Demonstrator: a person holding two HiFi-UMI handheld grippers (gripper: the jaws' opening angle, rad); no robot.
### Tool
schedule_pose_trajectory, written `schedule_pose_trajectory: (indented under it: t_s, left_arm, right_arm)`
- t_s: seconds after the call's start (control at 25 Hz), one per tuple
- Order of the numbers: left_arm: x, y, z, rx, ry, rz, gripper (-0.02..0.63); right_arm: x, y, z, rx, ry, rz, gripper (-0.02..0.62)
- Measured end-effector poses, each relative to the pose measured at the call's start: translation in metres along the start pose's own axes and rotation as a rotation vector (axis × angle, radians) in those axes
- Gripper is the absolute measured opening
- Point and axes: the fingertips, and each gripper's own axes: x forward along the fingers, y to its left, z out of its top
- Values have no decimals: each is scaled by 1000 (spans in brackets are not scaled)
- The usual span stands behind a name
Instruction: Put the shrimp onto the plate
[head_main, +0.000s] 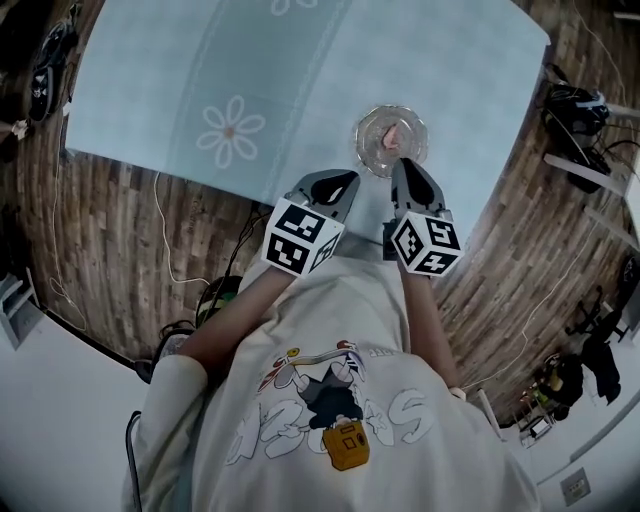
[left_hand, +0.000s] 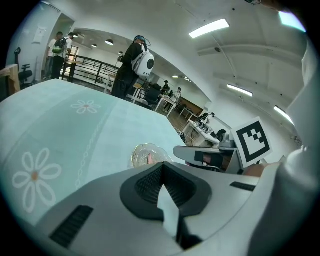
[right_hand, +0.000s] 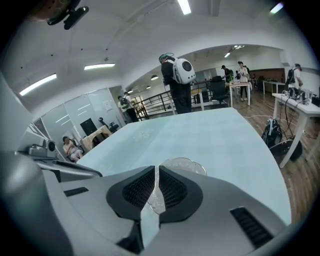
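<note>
Glass plate (head_main: 363, 150) holds what looks like the pink shrimp (head_main: 392, 137), small at this range. The left gripper (head_main: 345, 178) and right gripper (head_main: 403, 166) sit on the plate's near side, each clenched on nothing. Any retreat should be level, clear of the plate's rim.

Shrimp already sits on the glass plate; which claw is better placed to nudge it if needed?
Probably right: the right claw has its tip at the glass plate rim, aimed toward the shrimp; the left claw sits farther aside. Both are shut, empty.
</note>
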Motion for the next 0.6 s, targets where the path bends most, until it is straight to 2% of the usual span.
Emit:
schedule_pose_trajectory:
  t_s: [0.16,0.32,0.6]
  left_arm:
    - [-13,-4,12,30,-36,-2,8]
    - [-30,-14,14,59,-46,-19,8]
    - [-55,-23,19,131,-84,-47,8]
  right_arm:
    - [-18,8,7,-39,-29,-34,43]
    - [-38,20,2,-28,-37,-47,40]
    - [-53,57,8,-45,-96,-27,35]
